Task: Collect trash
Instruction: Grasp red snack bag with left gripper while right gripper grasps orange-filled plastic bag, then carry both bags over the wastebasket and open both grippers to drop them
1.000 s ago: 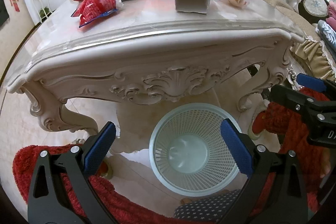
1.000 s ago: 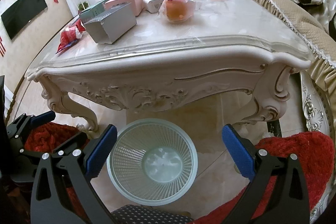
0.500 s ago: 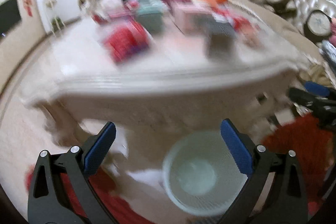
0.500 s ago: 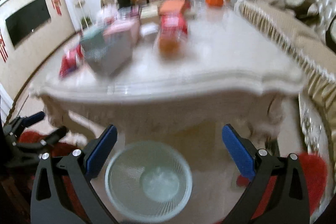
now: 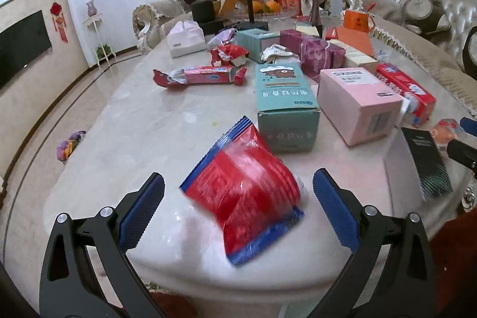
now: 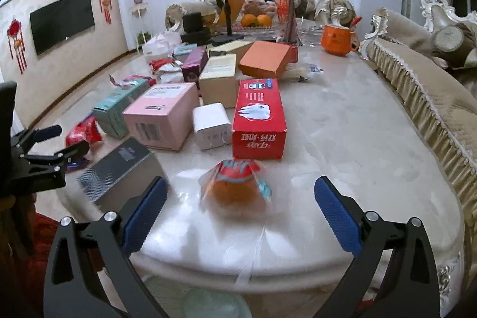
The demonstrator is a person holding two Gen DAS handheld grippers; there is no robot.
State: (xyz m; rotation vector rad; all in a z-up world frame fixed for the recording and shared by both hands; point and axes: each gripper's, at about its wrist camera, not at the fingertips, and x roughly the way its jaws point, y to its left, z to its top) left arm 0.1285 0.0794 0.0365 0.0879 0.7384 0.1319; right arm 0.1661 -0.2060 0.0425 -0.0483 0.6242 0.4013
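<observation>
Left gripper (image 5: 238, 198) spread, empty, straddling the red packet (image 5: 243, 195) near the worktop (image 5: 149, 139) edge. Right gripper (image 6: 240, 200) spread, framing the orange wrapper (image 6: 235, 189); both apparently lined up for pickup.

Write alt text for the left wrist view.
The open left gripper frames a red and blue snack packet lying near the front edge of a marble table. Behind it stand a teal box and a pink box, amid more boxes and wrappers.
</observation>
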